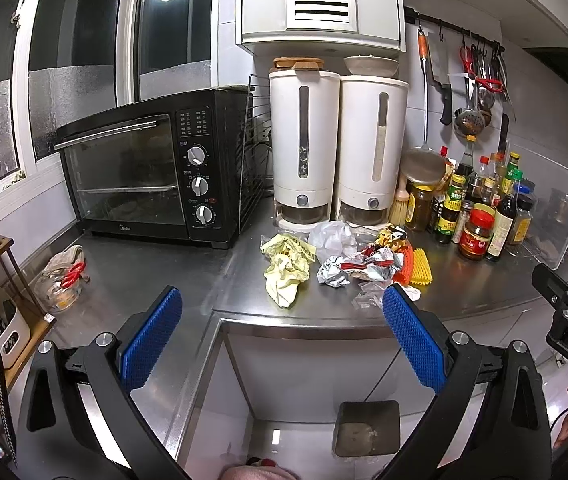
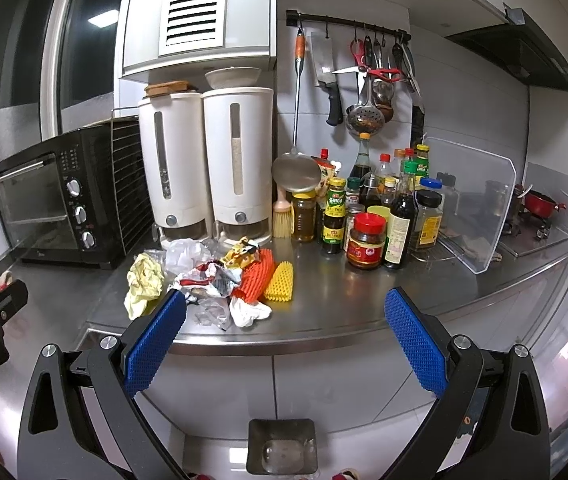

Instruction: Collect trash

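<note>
While both of my grippers hang short of the counter edge, the bin (image 2: pixel 281 446) sits on the floor below them, nearer to me than the trash pile (image 2: pixel 207 280), so every piece has to travel back off the steel and down into it. The left gripper (image 1: pixel 281 336) stands wide open with nothing between its blue pads, touching nothing; the right gripper (image 2: pixel 284 338) is just as wide and just as empty.

My worry is the pile itself. It is a loose heap: a crumpled yellow wrapper (image 2: pixel 143 286) on its oven side, silver foil wrappers (image 2: pixel 209 278) in the middle, a white tissue wad (image 2: pixel 249 310) and scraps of clear plastic (image 2: pixel 209 314) on the edge closest to me, and orange foam netting (image 2: pixel 253 280) with yellow foam netting (image 2: pixel 279 286) on its bottle side. I judge that closing on one piece could drag its neighbours, and the light film near the lip could slide off onto the floor and miss the bin.

Beyond the pile, the white dispensers (image 2: pixel 203 164) stand just behind it, and the sauce bottles (image 2: pixel 368 216) crowd near the yellow netting; a wide sweep with the right gripper could knock the red-lidded jar (image 2: pixel 366 246). The black oven (image 1: pixel 143 172) sits well apart from the pile.
</note>
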